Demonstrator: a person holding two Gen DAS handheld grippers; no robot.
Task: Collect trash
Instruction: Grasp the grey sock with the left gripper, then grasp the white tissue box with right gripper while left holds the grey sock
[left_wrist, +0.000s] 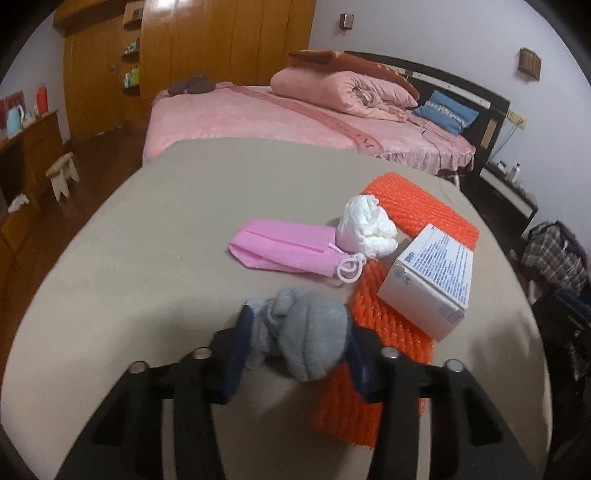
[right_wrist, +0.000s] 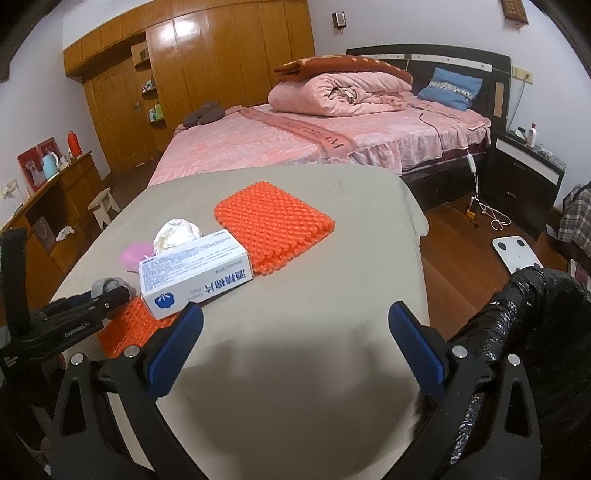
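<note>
The near part of the table (left_wrist: 147, 236) is hidden under the arms of both tools, and shadow covers the cloth there. In the left wrist view the orange mesh mat (left_wrist: 424, 206) is partly covered by a white printed box (left_wrist: 428, 280), and its near strip runs under the right finger of the left hand-held gripper (left_wrist: 295, 343). What the grey wad (left_wrist: 306, 332) is made of is hard to tell; it looks like crumpled soft cloth or paper. In the right wrist view only its top shows, behind the black finger of the left tool at the far left edge of the picture. A black shiny bag (right_wrist: 524, 314) at the right is cut off by the frame, so its mouth cannot be seen.

The grey wad sits between the blue pads (left_wrist: 236, 354) of the left hand-held gripper, which press on it from both sides, at the near middle of the table. Just beyond it lie a pink face mask (left_wrist: 284, 247) and a white crumpled tissue ball (left_wrist: 369, 225), touching each other, to the left of the box.

The right hand-held gripper (right_wrist: 295, 332) is released, its fingers spread wide over bare cloth at the near right end of the table, with nothing between them; the box lies just beyond its left finger.
</note>
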